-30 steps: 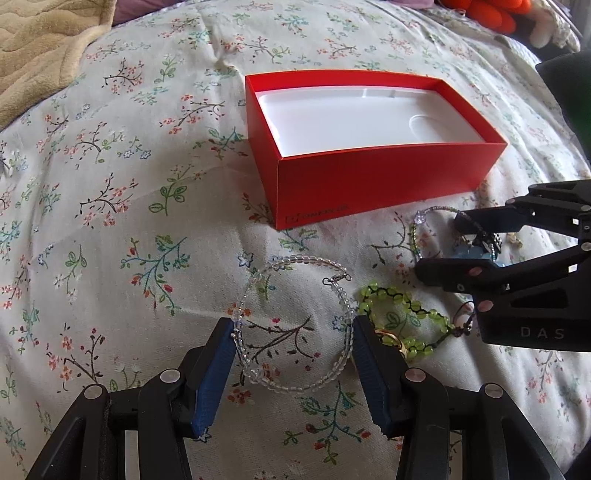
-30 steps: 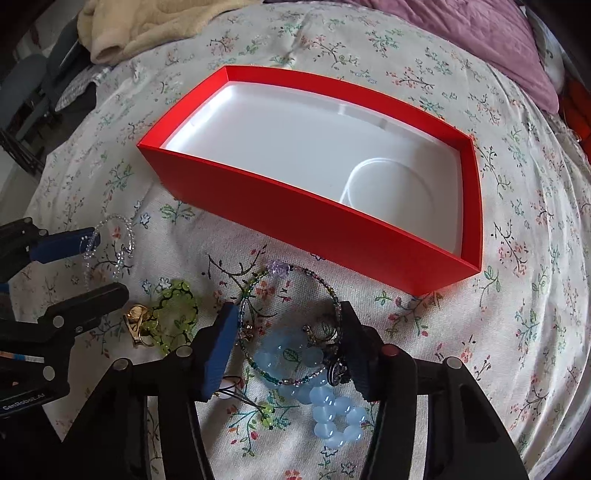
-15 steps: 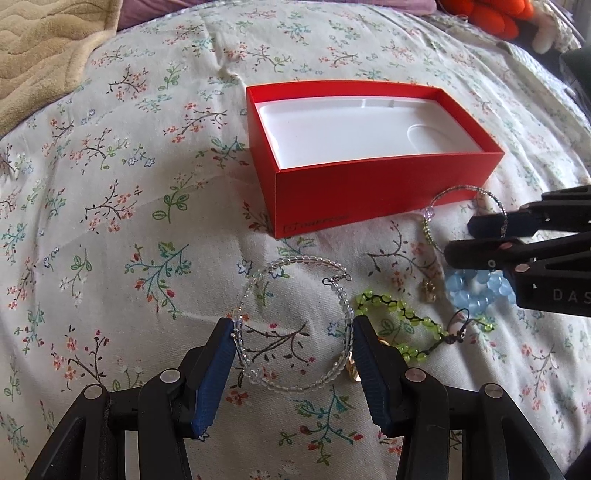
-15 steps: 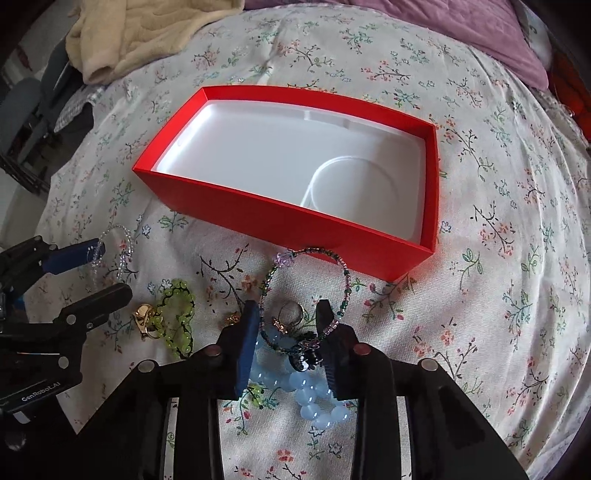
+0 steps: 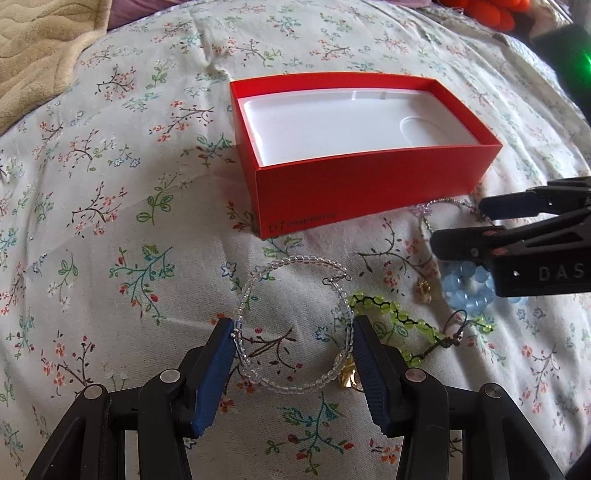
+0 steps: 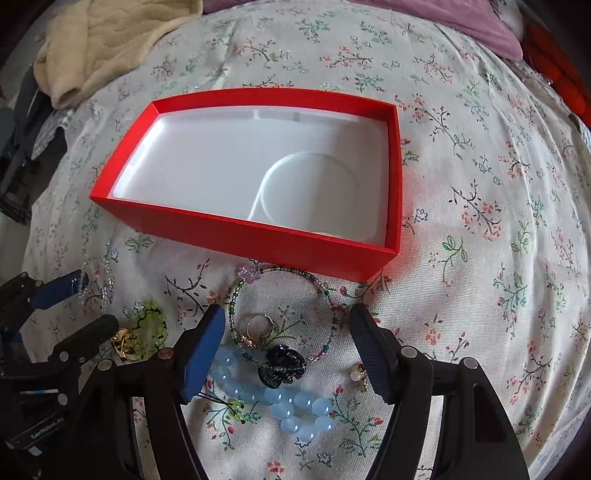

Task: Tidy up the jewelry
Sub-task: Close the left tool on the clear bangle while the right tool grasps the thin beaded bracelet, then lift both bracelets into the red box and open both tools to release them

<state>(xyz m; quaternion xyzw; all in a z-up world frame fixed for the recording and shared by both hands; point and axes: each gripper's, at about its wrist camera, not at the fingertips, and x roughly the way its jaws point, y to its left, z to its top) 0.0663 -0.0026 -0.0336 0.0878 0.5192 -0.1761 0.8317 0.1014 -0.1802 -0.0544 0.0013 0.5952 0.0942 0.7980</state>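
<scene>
A red box (image 5: 369, 184) (image 6: 240, 236) with a white liner stands open on the flowered bedspread. My left gripper (image 5: 291, 328) (image 6: 96, 299) is shut on a clear bead bracelet (image 5: 295, 262), both blue pads touching its sides. My right gripper (image 6: 288, 312) (image 5: 460, 223) is opening. Between its spread jaws, untouched, lie a multicolour bead bracelet (image 6: 295, 275), a gold ring (image 6: 260, 326) and a dark charm (image 6: 282, 363). A blue bead bracelet (image 6: 280, 402) (image 5: 469, 291) lies just below them. A green bead bracelet (image 5: 391, 314) (image 6: 151, 317) lies between the two grippers.
A gold trinket (image 5: 349, 376) (image 6: 123, 343) rests by my left gripper's right finger. A small earring (image 6: 360, 374) lies beside my right gripper's right finger. A beige blanket (image 5: 37, 55) (image 6: 110, 48) and a purple cloth (image 6: 461, 22) border the bed's far side.
My right gripper narrowed its jaws over the ring and charm, then spread them wide and shifted a little. The left gripper and the clear bracelet have not moved.
</scene>
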